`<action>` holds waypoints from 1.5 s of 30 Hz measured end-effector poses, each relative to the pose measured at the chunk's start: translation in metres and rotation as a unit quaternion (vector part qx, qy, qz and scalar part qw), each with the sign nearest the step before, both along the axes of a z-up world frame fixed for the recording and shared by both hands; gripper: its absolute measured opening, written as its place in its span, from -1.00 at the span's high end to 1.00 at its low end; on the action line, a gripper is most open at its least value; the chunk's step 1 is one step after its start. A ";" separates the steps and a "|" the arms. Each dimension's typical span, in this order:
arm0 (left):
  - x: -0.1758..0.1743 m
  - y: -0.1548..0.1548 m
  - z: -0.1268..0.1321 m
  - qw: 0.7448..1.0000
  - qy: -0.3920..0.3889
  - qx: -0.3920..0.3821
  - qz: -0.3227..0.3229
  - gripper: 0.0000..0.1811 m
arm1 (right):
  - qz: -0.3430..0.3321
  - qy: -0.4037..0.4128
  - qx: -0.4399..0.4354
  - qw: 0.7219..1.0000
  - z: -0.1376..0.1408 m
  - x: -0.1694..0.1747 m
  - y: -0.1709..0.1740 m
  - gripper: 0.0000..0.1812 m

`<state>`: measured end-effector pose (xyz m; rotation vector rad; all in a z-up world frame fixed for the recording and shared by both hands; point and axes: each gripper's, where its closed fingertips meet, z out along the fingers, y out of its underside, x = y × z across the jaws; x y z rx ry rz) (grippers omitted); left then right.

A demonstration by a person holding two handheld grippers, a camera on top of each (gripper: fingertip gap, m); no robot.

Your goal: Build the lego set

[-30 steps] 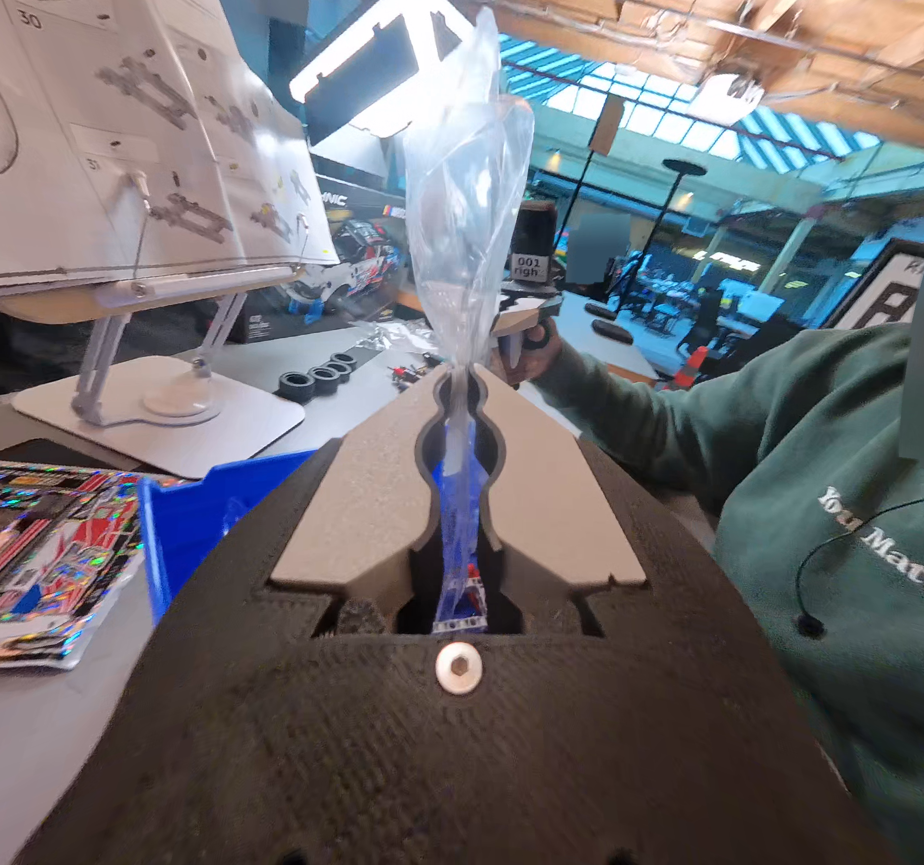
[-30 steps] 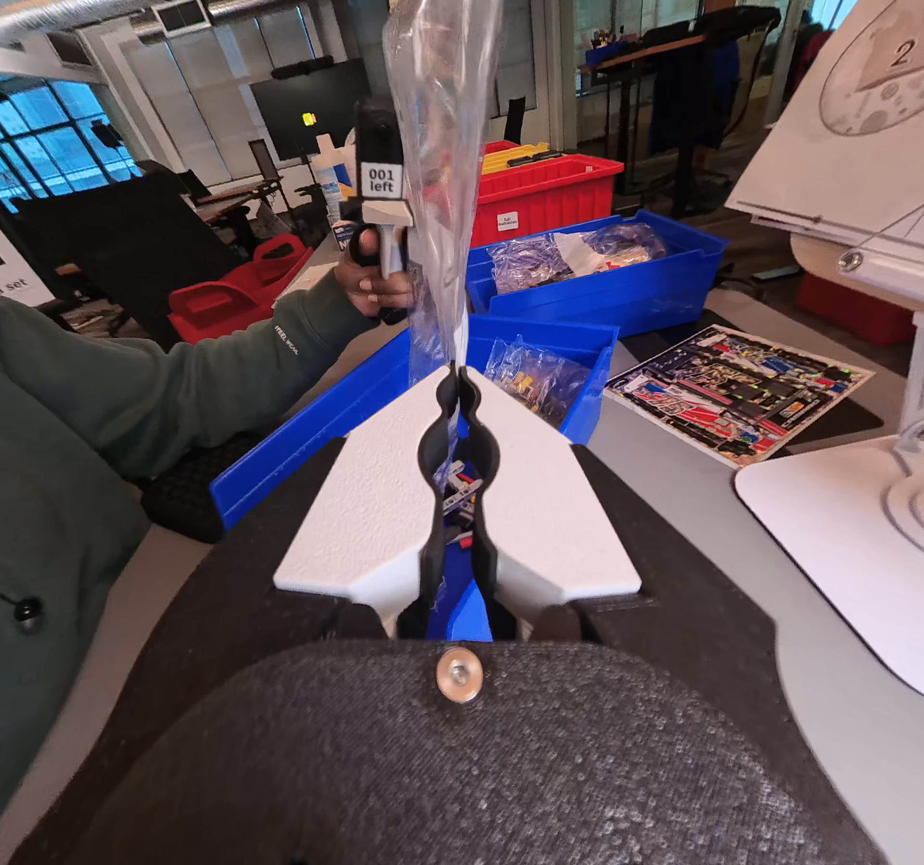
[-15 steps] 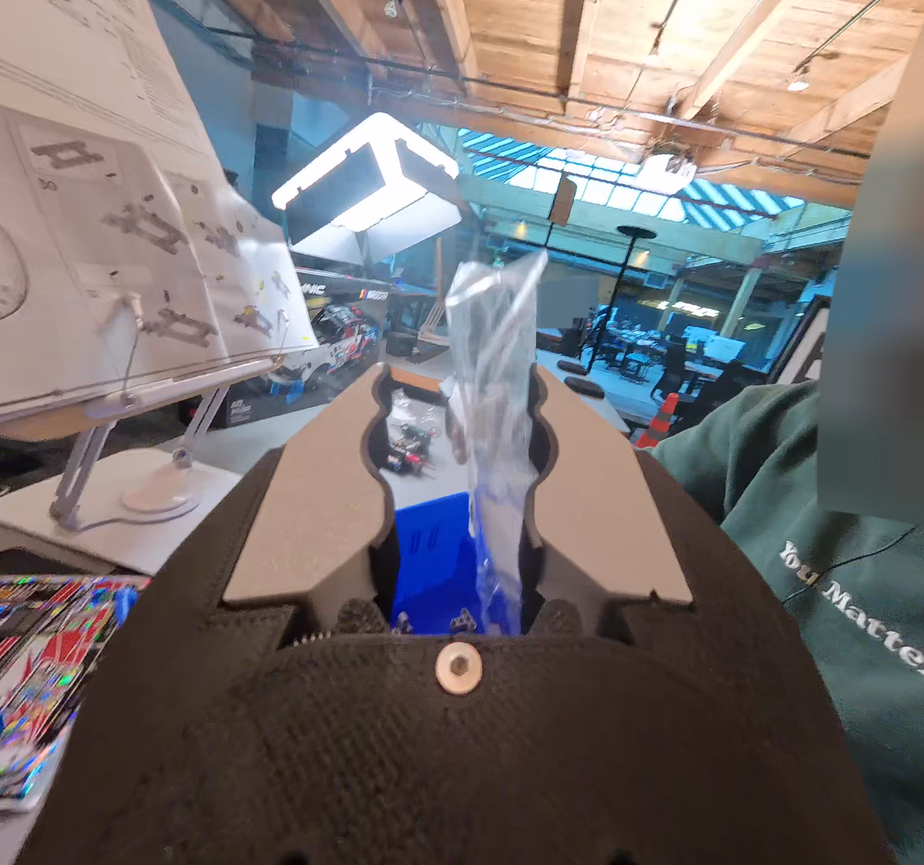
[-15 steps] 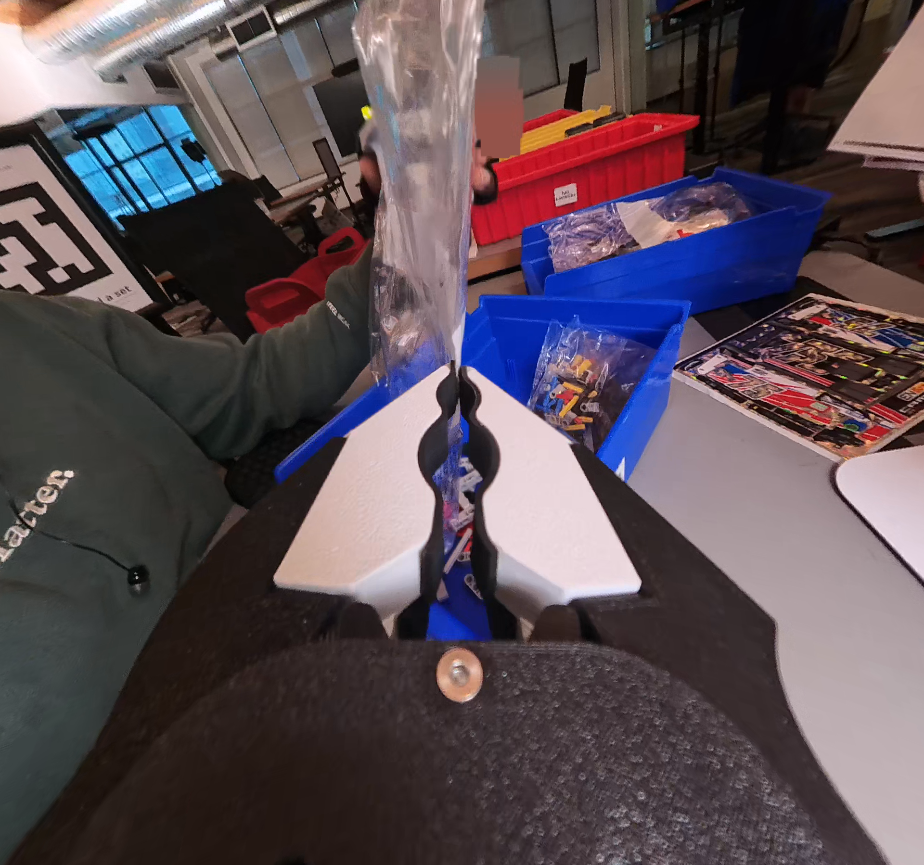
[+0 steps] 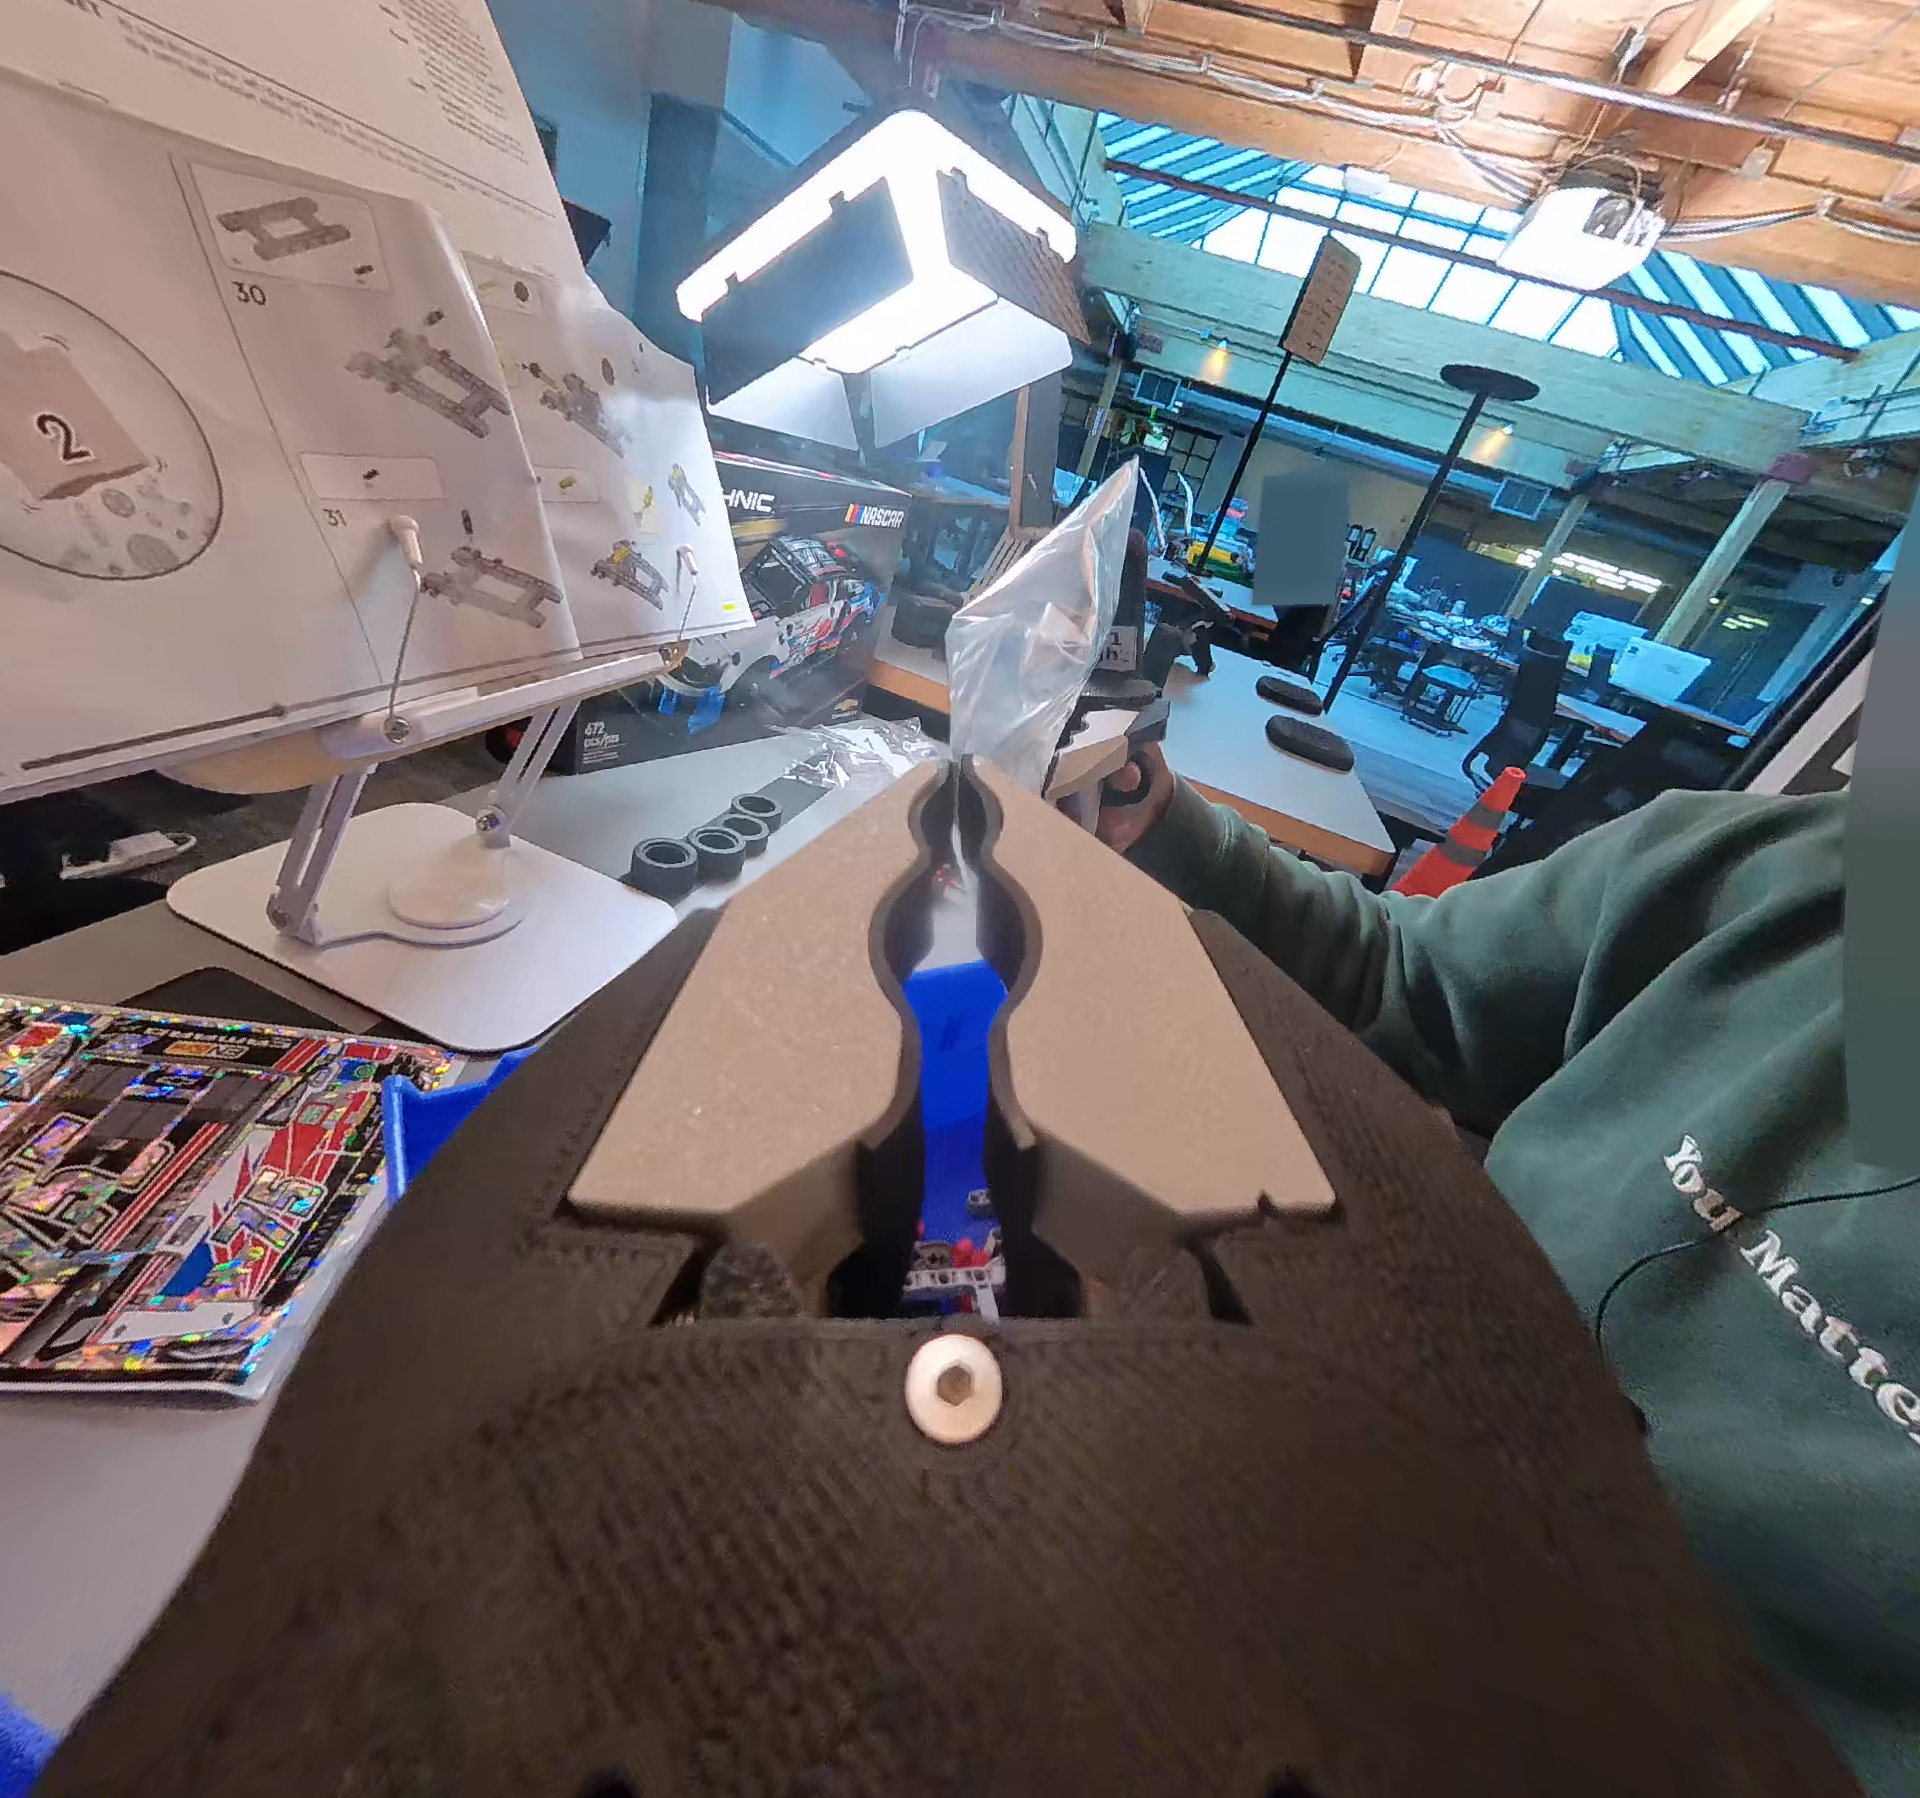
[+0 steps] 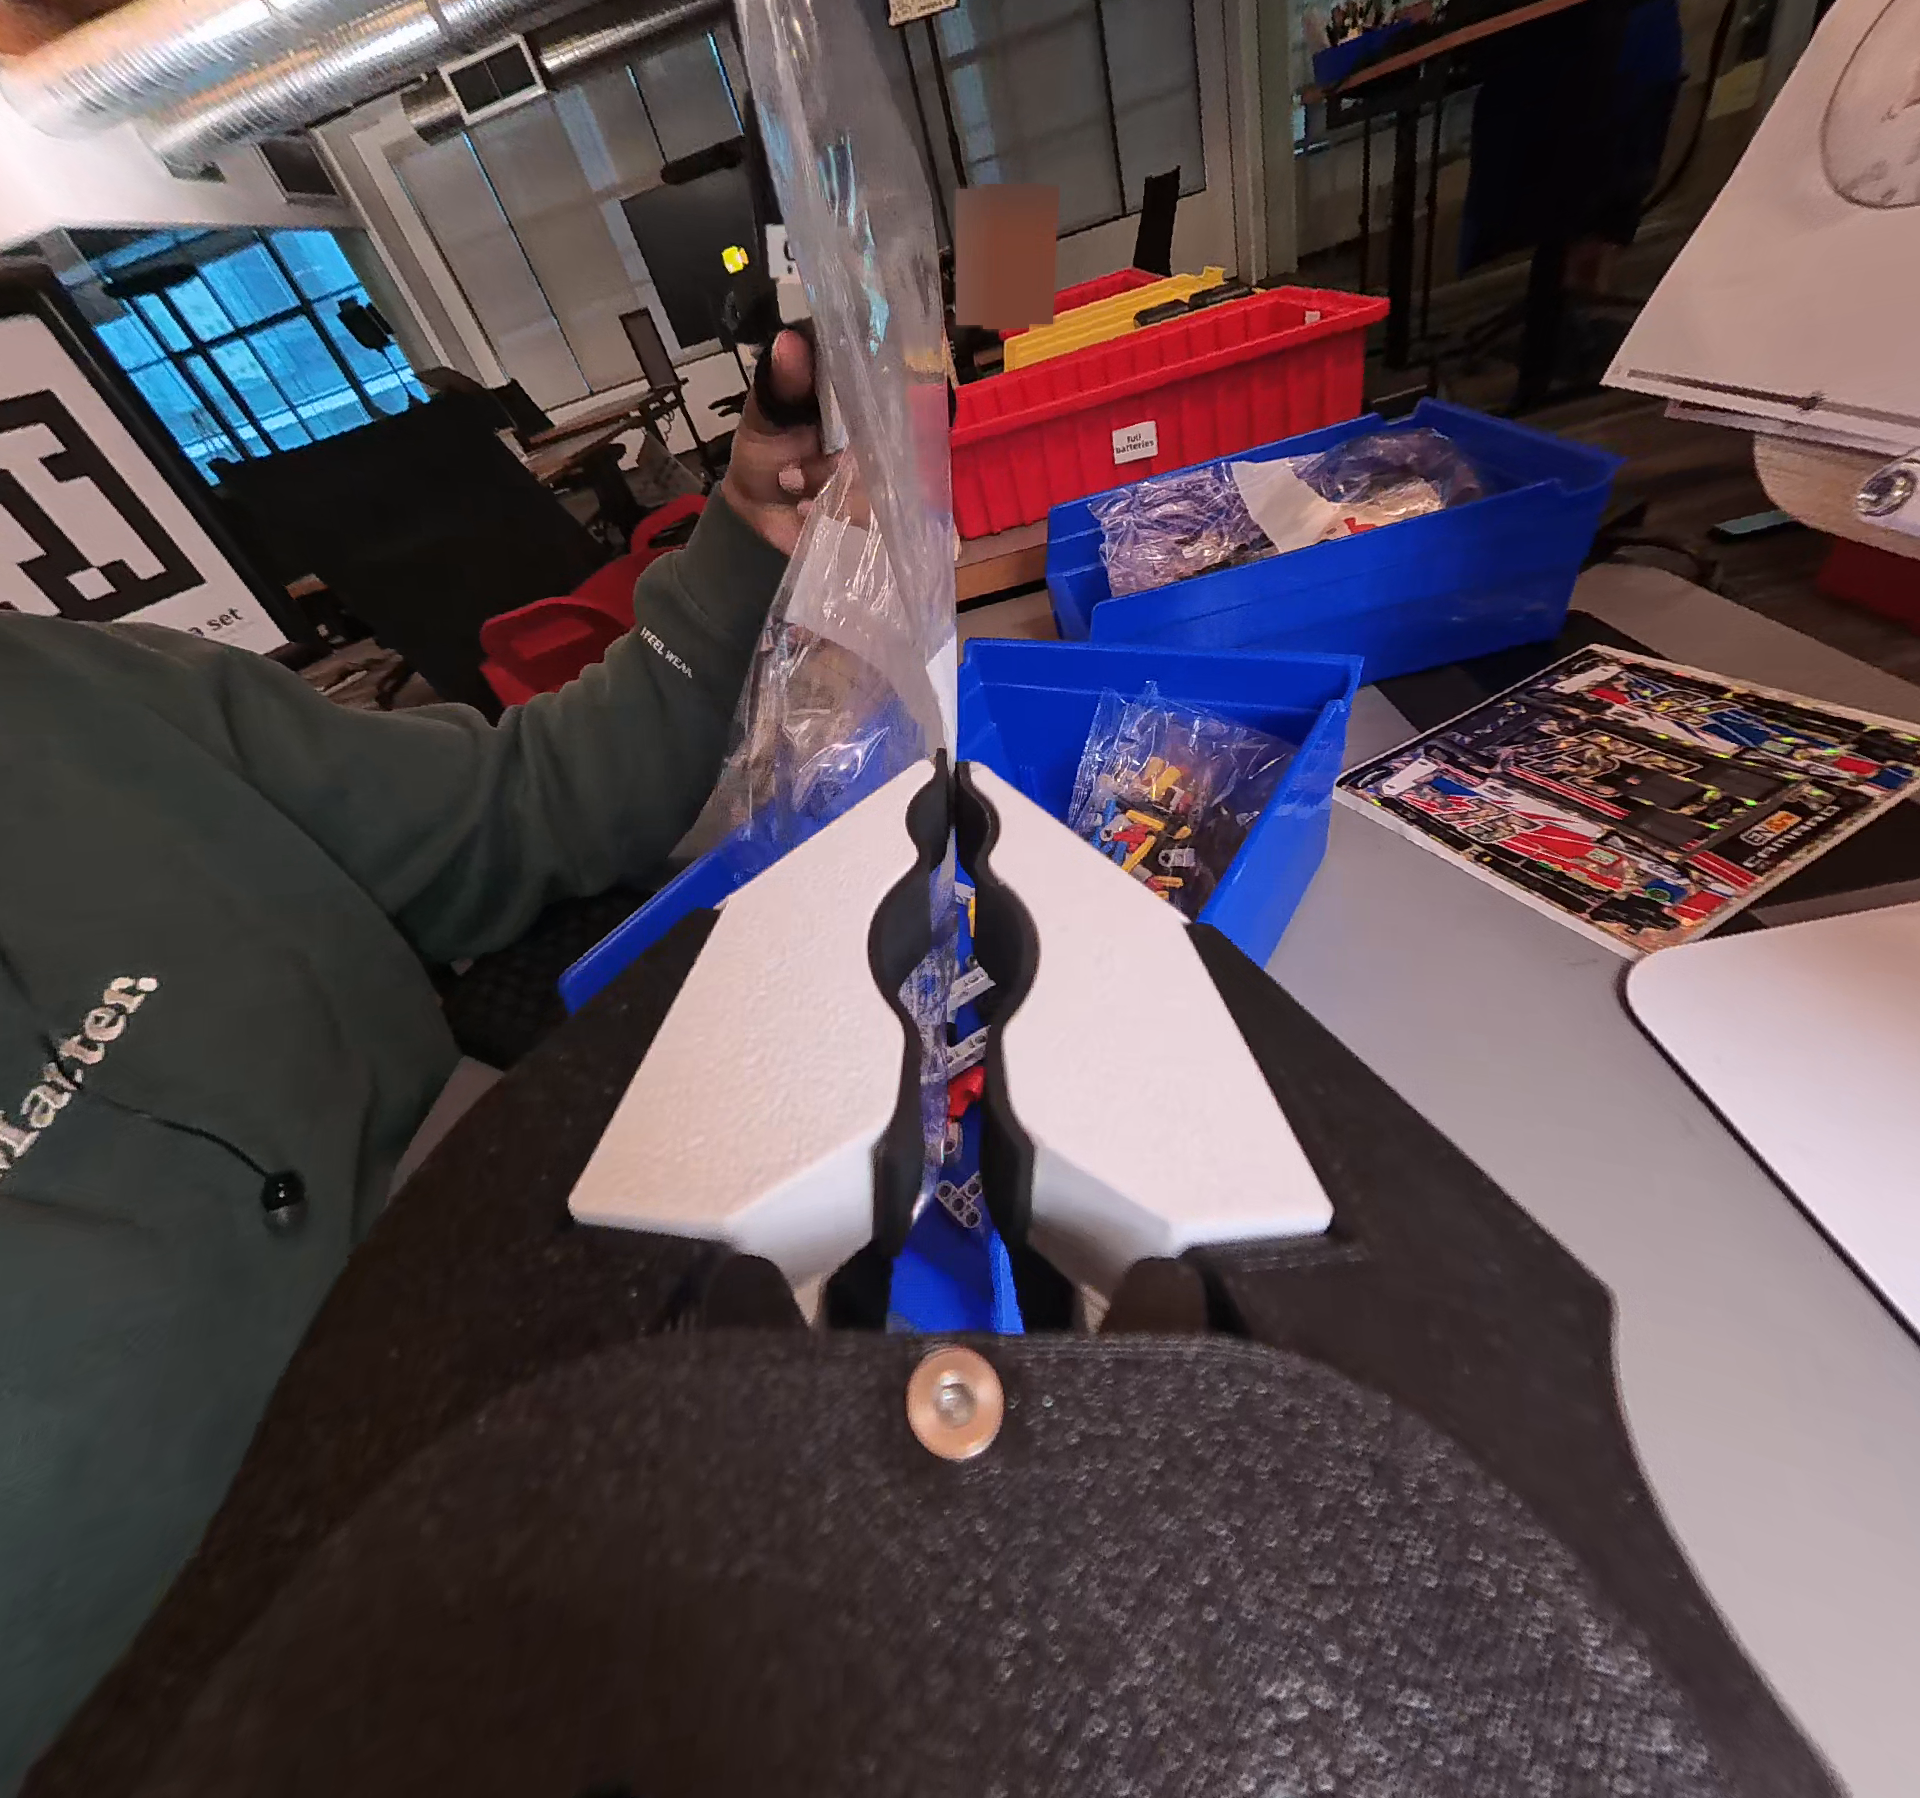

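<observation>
A clear plastic bag (image 5: 1039, 626) stands up between both grippers. My left gripper (image 5: 961, 777) has grey fingers and is shut on the bag at its fingertips. My right gripper (image 6: 951, 772) has white fingers and is shut on the same bag (image 6: 852, 314), which rises tall above it. Below both, a blue bin (image 5: 951, 1021) holds loose lego pieces (image 6: 961, 1052), seen through the finger gaps. The same bin (image 6: 1288, 813) also holds a sealed bag of coloured pieces (image 6: 1174, 792). The person's hand (image 6: 779, 460) shows behind the bag.
The instruction booklet (image 5: 312, 346) sits on a white stand (image 5: 447, 927) at the left. A shiny sticker sheet (image 5: 156, 1187) lies beside the bin. Black tyres (image 5: 707, 839) and the set's box (image 5: 810, 585) are behind. A second blue bin (image 6: 1351, 595) and a red bin (image 6: 1174, 398) stand farther off.
My left gripper opened half a second ago with the bag loose between its fingers, then shut again on the bag at the tips. My right gripper stayed shut on the bag.
</observation>
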<state>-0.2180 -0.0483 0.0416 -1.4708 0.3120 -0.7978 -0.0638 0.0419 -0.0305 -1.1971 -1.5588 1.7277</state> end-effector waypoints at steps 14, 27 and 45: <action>0.027 -0.002 -0.048 0.991 0.091 -0.068 -0.066 1.00 | -0.025 0.040 0.012 0.999 0.026 0.015 0.009 1.00; 0.032 -0.005 -0.045 0.992 0.093 -0.051 -0.074 1.00 | -0.043 0.056 0.046 0.996 0.024 0.009 0.005 0.81; 0.038 -0.018 0.004 0.989 0.135 0.030 0.053 0.70 | -0.337 -0.043 0.271 0.900 0.079 0.181 0.082 1.00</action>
